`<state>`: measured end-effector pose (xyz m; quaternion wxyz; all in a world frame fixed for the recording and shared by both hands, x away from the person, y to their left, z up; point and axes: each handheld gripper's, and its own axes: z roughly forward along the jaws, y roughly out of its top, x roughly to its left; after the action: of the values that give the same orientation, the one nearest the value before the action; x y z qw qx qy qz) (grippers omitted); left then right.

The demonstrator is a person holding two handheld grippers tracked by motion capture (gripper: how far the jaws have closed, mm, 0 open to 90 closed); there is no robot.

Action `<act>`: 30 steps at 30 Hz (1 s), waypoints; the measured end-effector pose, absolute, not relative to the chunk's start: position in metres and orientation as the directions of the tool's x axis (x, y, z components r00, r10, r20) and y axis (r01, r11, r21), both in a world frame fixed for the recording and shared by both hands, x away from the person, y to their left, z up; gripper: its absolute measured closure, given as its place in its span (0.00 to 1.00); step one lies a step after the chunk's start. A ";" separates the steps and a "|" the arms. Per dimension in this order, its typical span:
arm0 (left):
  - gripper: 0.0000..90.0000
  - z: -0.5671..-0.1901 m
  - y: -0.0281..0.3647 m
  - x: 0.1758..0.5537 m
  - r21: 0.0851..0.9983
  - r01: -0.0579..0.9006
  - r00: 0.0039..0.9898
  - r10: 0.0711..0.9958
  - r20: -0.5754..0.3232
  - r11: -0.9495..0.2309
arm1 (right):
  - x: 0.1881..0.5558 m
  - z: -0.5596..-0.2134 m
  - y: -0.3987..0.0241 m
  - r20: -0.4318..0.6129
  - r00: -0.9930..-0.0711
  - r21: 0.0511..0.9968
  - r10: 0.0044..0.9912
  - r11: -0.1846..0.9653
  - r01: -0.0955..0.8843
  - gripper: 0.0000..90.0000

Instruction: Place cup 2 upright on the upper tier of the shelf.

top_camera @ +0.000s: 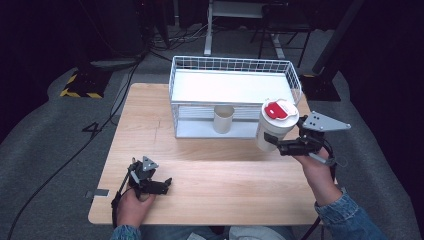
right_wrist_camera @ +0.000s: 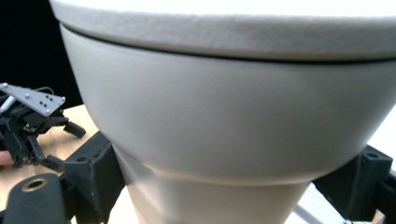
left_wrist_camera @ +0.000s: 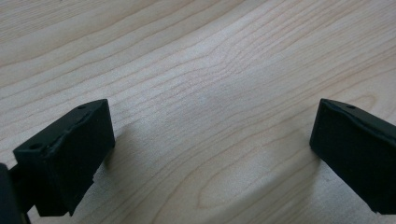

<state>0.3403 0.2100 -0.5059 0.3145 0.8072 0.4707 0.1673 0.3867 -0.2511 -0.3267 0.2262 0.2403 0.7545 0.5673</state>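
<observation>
We see a light wooden bench (top_camera: 215, 175) standing on grey carpet (top_camera: 45, 145), with the room behind it falling off into darkness. Black cables (top_camera: 65, 165) trail across the floor at the left, past a base edged in yellow-and-black hazard tape (top_camera: 80, 87). Farther back we make out the pale legs of a desk frame (top_camera: 208, 35) and a dark chair base (top_camera: 280, 37).
</observation>
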 end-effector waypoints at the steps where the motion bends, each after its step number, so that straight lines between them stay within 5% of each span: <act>1: 0.00 -0.506 0.210 0.340 0.665 0.655 0.501 0.865 -0.026 -0.359 | 0.389 -0.324 -0.250 -0.070 -0.782 0.965 0.620 0.240 0.104 0.15; 30: 0.00 -0.506 0.210 0.342 0.666 0.657 0.497 0.867 -0.030 -0.353 | 0.442 -0.268 -0.201 -0.100 -0.754 0.971 0.649 0.230 0.069 0.15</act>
<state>0.3422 0.2097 -0.5060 0.3156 0.8055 0.4730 0.1669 0.4419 -0.2015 -0.2680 0.2537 0.2421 0.7421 0.5712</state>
